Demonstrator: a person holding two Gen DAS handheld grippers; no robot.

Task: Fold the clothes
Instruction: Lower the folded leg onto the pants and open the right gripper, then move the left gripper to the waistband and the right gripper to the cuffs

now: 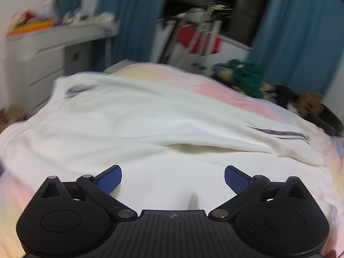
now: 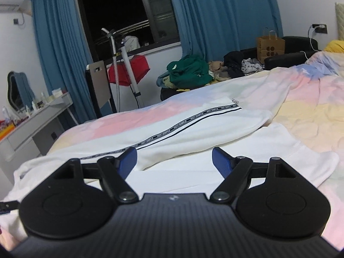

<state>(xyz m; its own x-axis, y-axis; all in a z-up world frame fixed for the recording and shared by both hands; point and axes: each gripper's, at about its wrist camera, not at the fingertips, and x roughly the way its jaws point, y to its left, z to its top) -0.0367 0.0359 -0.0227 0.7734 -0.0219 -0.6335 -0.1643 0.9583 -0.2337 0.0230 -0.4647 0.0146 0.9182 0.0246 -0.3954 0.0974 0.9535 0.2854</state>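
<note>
A white garment (image 1: 137, 116) with a dark patterned stripe lies spread over the pastel bedspread (image 1: 215, 86). In the right wrist view the same white garment (image 2: 193, 129) shows its striped sleeve (image 2: 189, 120) folded across the body. My left gripper (image 1: 173, 177) hovers over the near white cloth, jaws wide open, nothing between the blue pads (image 1: 109, 179). My right gripper (image 2: 174, 159) is also open above the garment's near edge, with no cloth between its blue pads (image 2: 221, 163).
A pile of clothes with a green garment (image 2: 189, 71) lies beyond the bed's far side. A white desk (image 2: 36, 116) stands to the left, a garment steamer (image 2: 126, 64) and red cloth by the blue curtains (image 2: 215, 15). A paper bag (image 2: 269, 47) sits on a black sofa.
</note>
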